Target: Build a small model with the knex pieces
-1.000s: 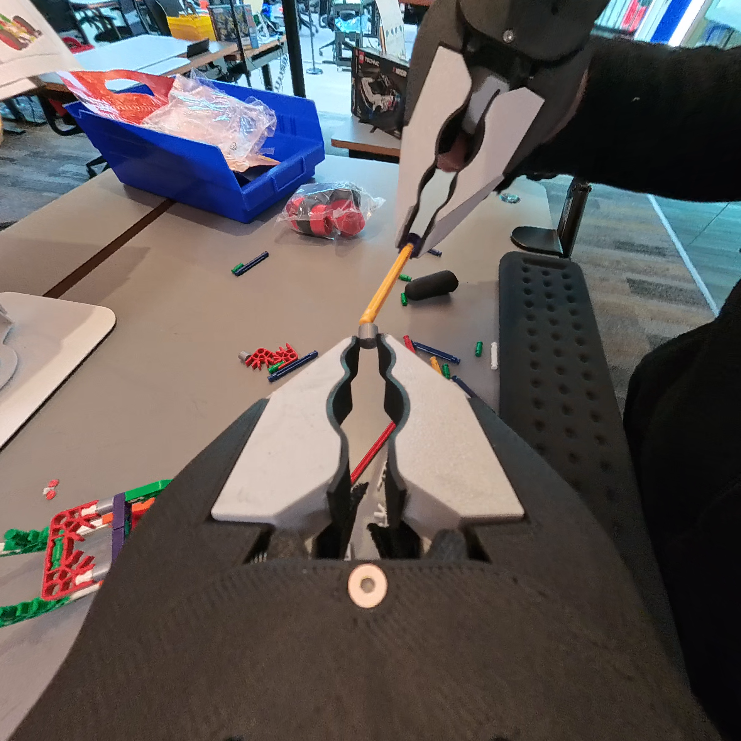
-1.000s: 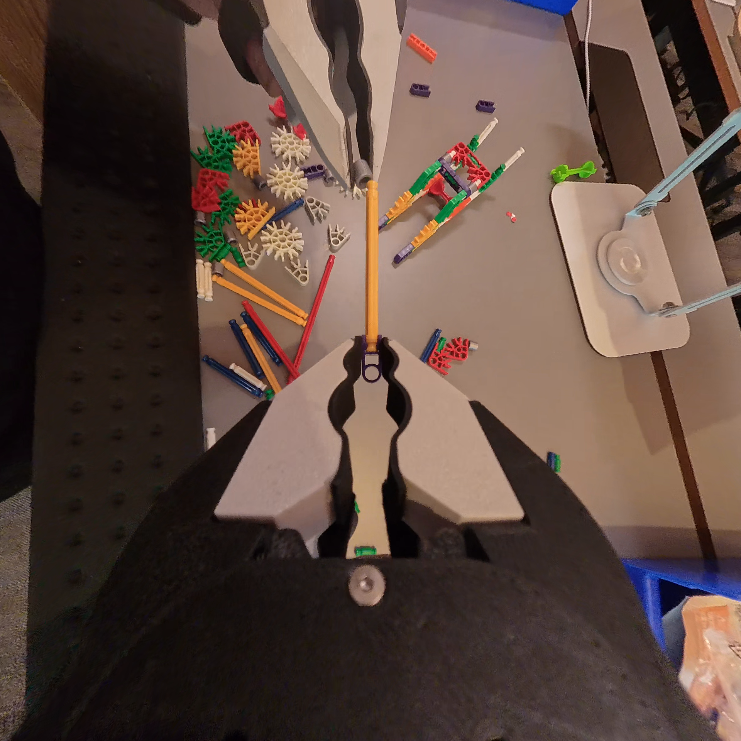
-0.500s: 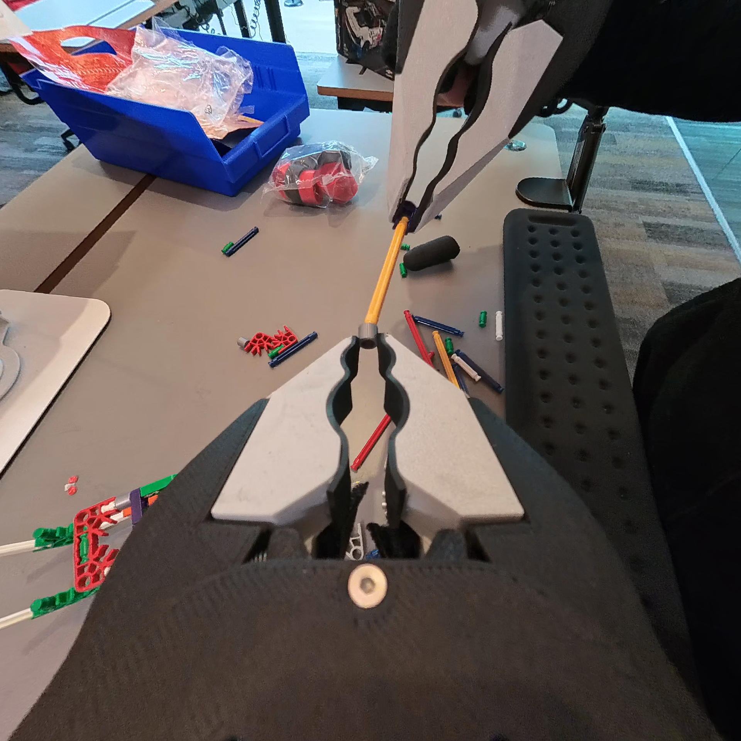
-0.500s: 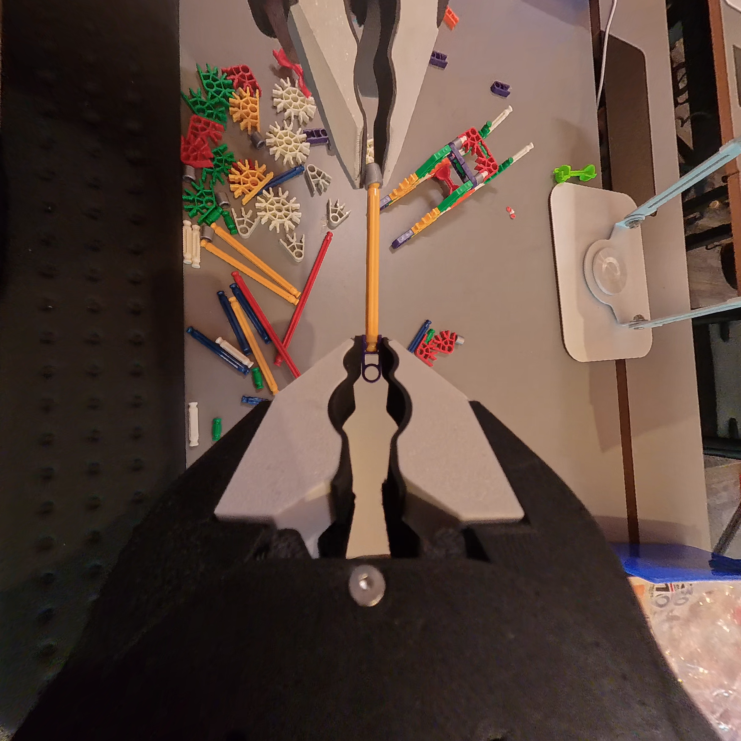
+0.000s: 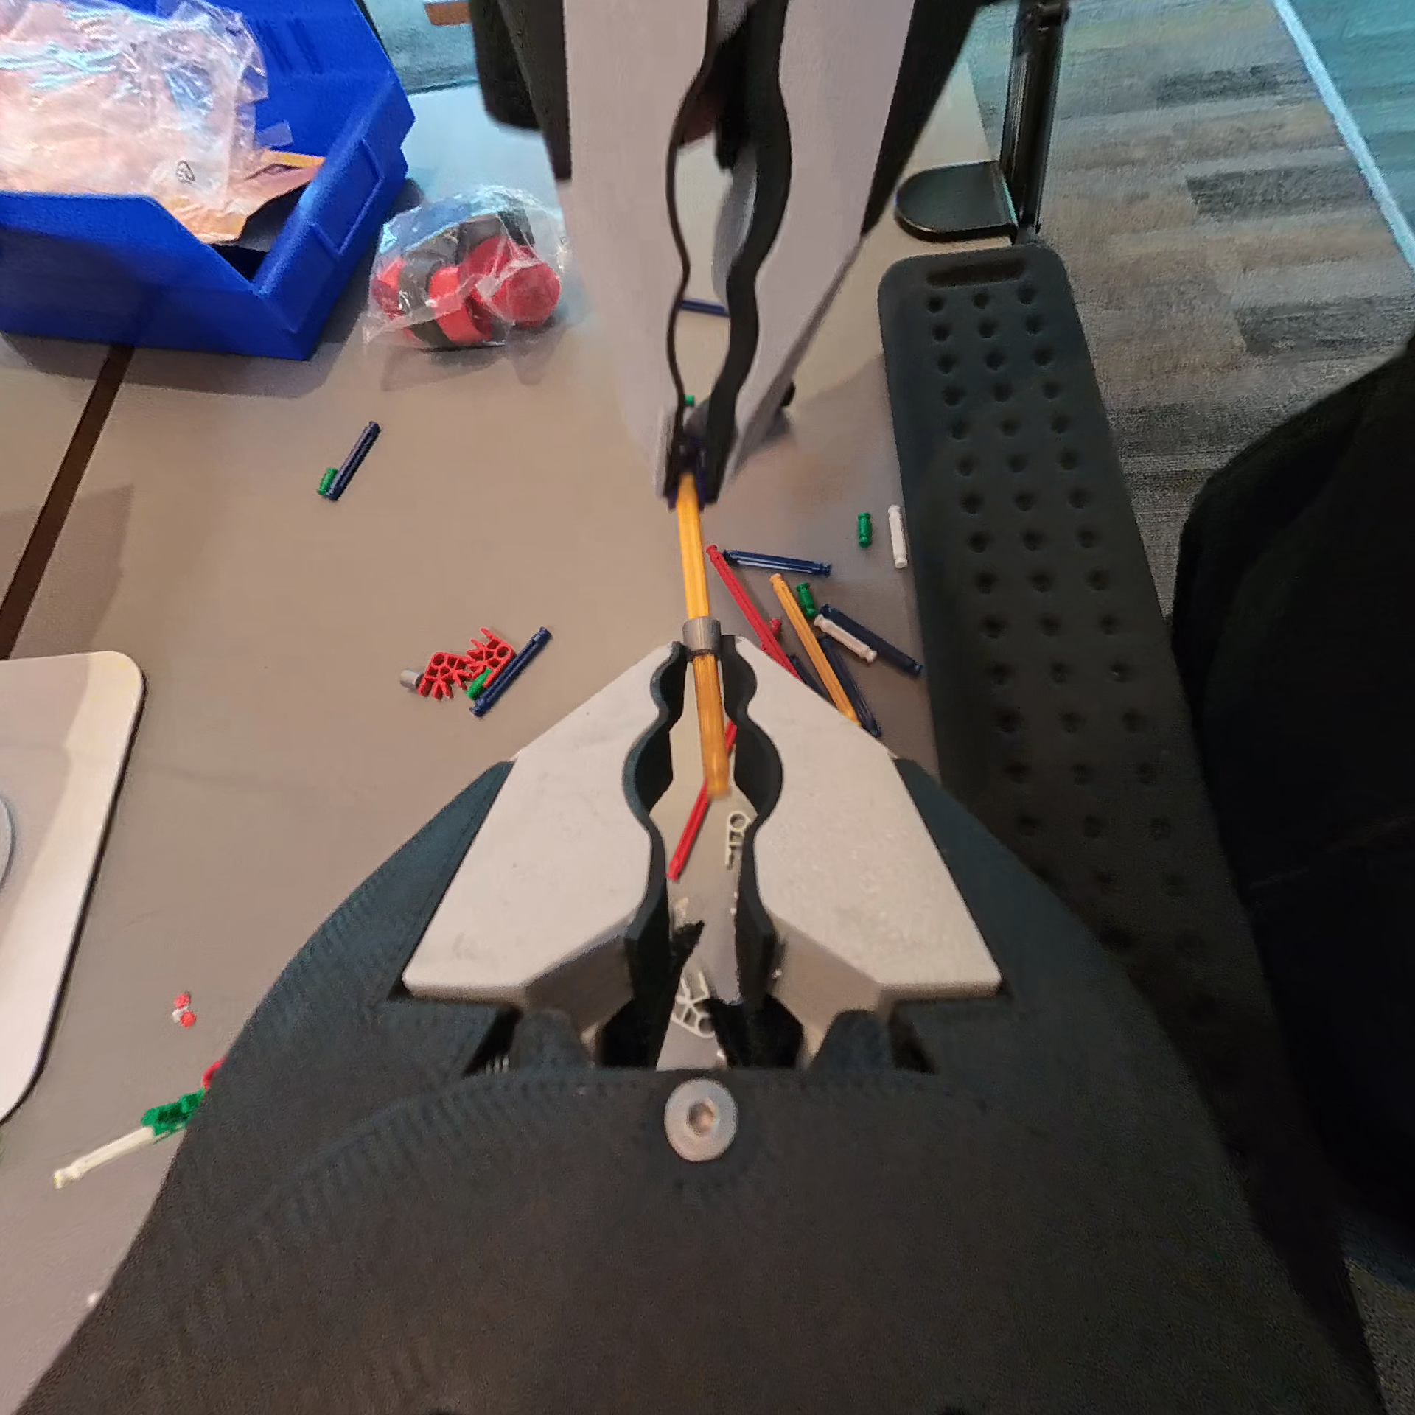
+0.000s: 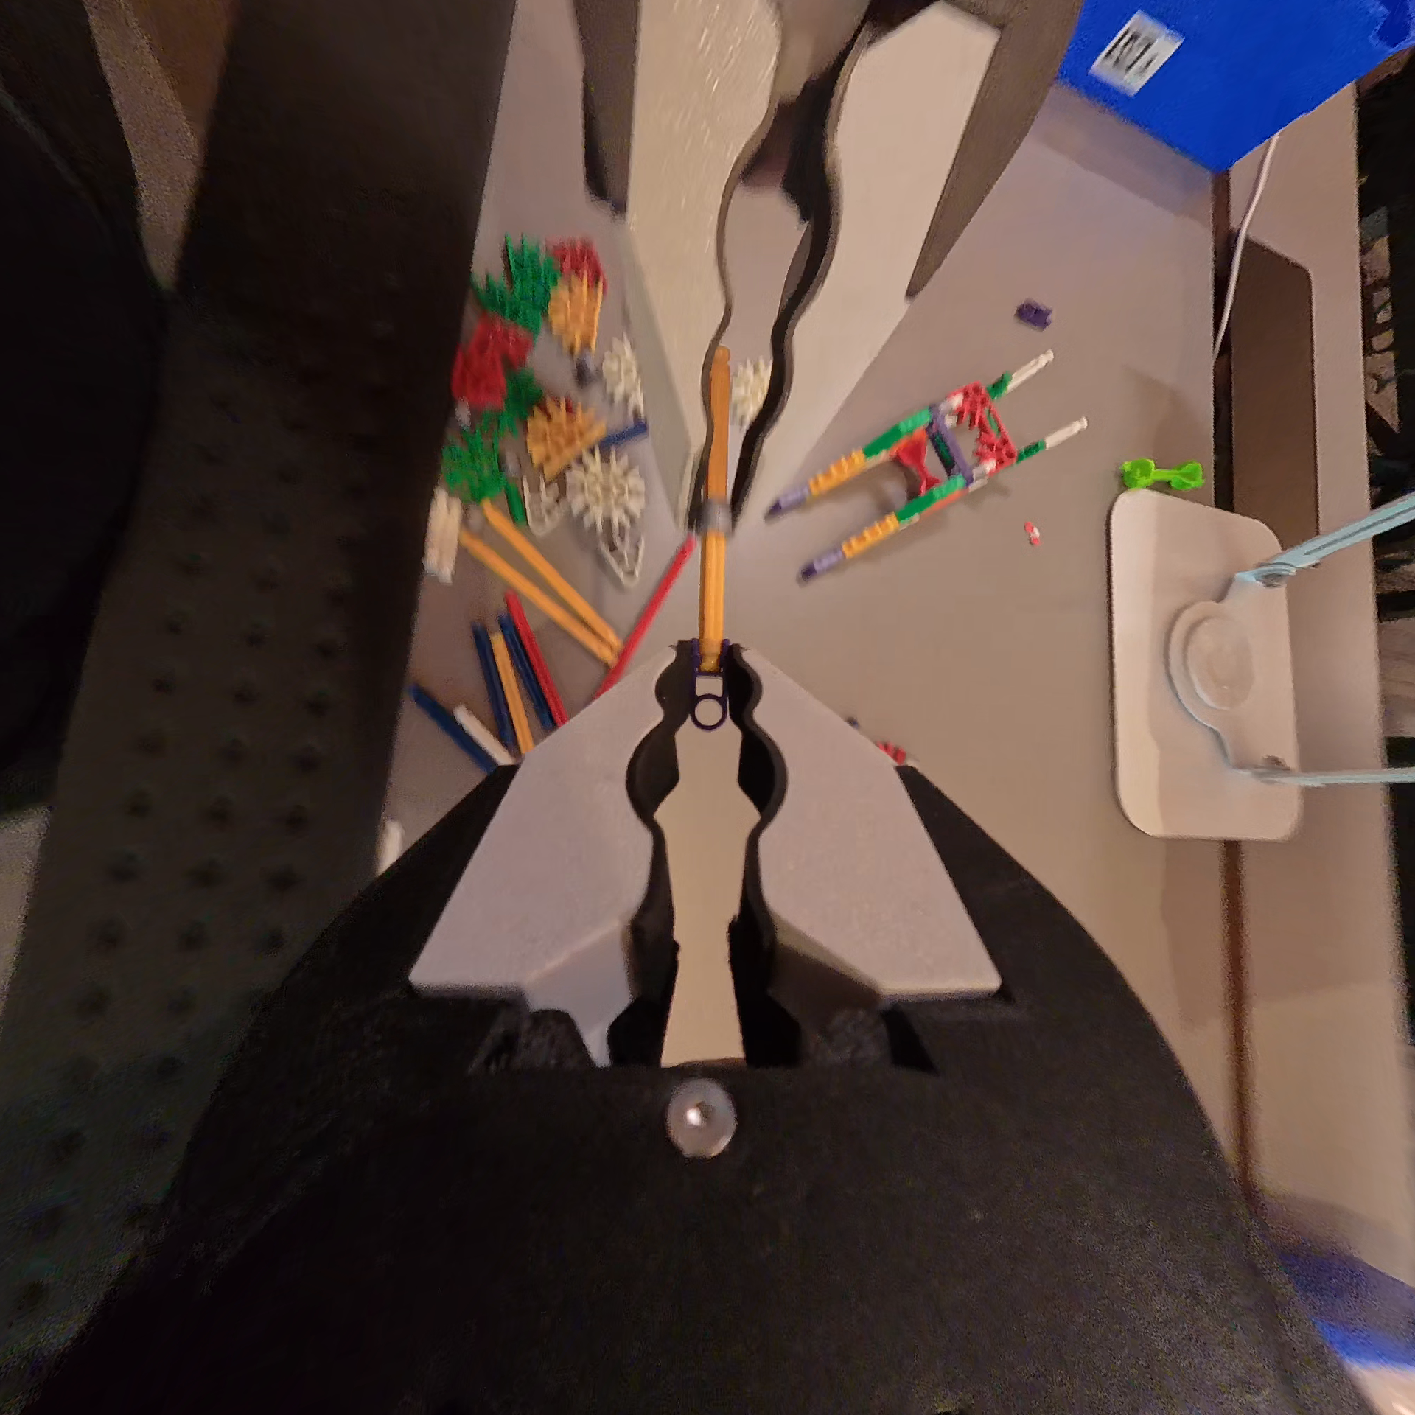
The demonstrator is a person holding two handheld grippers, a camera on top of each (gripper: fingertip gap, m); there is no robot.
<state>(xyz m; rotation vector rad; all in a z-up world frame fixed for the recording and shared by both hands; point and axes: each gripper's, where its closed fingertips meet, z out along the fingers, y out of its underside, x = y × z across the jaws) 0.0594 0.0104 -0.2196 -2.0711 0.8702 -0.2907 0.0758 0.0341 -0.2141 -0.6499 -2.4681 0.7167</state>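
Both tools on one yellow rod above the desk (image 5: 268,766).

My left tool (image 5: 703,651) pinches the grey sleeve (image 5: 701,637) around the yellow rod (image 5: 693,559); my right tool (image 6: 708,665) pinches the purple connector (image 6: 707,693) on its other end, loose rods (image 6: 536,589) beneath.

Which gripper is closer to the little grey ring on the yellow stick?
Left. The left gripper is shut on the small grey plastic ring itself. The right gripper grips a purple plastic connector at the long yellow plastic rod's far end.
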